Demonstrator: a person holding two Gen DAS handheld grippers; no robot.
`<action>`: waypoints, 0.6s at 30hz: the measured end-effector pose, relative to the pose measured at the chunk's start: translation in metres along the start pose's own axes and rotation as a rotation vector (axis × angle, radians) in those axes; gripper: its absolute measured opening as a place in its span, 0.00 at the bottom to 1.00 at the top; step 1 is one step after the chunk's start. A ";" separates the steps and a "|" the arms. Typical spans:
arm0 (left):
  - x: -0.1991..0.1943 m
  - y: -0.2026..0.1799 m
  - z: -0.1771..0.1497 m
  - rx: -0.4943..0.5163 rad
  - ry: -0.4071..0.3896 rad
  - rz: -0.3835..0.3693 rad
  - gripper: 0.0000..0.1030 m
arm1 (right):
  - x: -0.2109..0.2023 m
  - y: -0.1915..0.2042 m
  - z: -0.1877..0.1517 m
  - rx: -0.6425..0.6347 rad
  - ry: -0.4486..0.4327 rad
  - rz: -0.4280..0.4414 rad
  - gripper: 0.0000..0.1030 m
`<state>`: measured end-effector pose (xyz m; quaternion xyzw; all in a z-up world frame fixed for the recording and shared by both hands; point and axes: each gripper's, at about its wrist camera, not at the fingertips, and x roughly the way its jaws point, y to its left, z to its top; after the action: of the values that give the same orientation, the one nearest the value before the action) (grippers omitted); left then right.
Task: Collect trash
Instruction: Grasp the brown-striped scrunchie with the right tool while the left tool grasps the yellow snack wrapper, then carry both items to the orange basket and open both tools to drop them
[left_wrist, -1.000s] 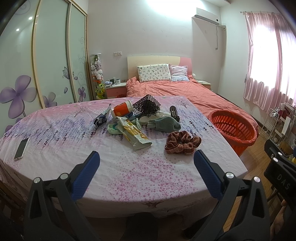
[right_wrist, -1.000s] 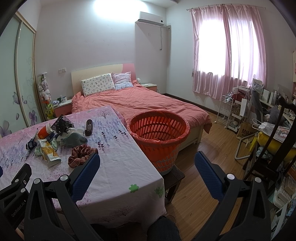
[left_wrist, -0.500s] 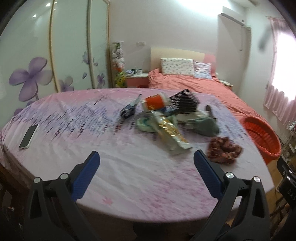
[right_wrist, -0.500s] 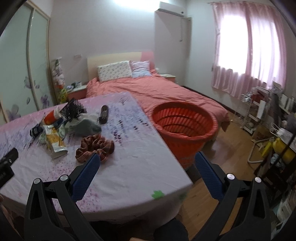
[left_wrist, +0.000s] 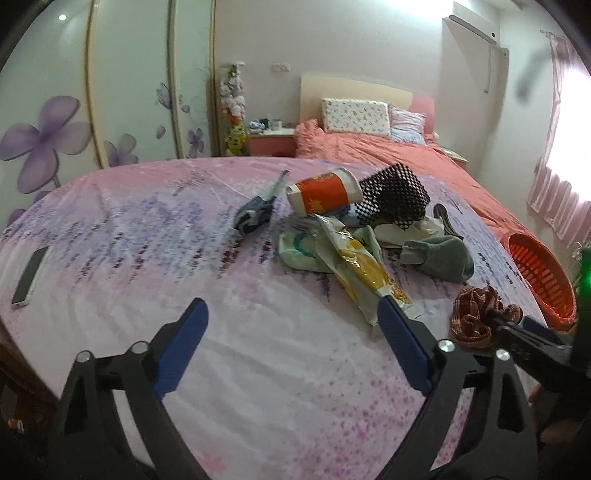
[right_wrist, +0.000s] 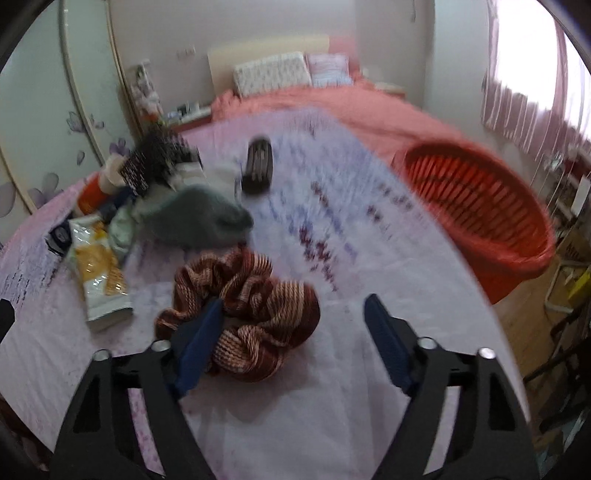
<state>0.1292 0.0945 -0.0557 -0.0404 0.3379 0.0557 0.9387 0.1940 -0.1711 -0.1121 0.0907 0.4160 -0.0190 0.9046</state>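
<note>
Desk (left_wrist: 122, 221): covered by a pink and lilac flowered cloth; a heap of litter is seen toward its far middle.
Yellow wrapper (left_wrist: 364, 273): long, crumpled, white with a yellow printed panel; laid flat at the near edge of the heap.
Orange cup (left_wrist: 325, 192): paper, orange with a white rim, tipped on its side at the back of the heap.
Dark wrapper (left_wrist: 255, 214): small, navy, twisted; set apart to the left of the cup.
Mesh pouch (left_wrist: 395, 197): black and white checked, resting against the cup.
Grey sock (left_wrist: 439, 256): bunched at the right of the heap.
Scrunchie (right_wrist: 243, 310): rust and cream striped, ruffled, lying alone nearer than the heap.
Basket (right_wrist: 484, 210): orange, slatted, standing off the right edge of the desk.
Phone (left_wrist: 29, 275): lying flat near the left edge, well apart from the heap.
Left gripper (left_wrist: 291, 317): fingers apart and closing, nothing between them; held over bare cloth short of the heap.
Right gripper (right_wrist: 293, 314): fingers apart and closing, with the scrunchie between them; left finger overlaps its edge, contact cannot be told in the blur.
</note>
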 end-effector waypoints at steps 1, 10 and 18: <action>0.007 -0.002 0.002 0.003 0.013 -0.012 0.84 | 0.001 0.002 -0.001 0.000 -0.008 0.001 0.52; 0.064 -0.032 0.024 -0.008 0.109 -0.099 0.80 | -0.024 -0.007 0.005 -0.025 -0.065 -0.019 0.19; 0.105 -0.058 0.021 0.023 0.215 -0.143 0.47 | -0.013 -0.020 0.013 0.001 -0.049 -0.031 0.19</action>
<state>0.2309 0.0477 -0.1045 -0.0593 0.4336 -0.0202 0.8989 0.1934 -0.1941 -0.0973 0.0841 0.3949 -0.0356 0.9142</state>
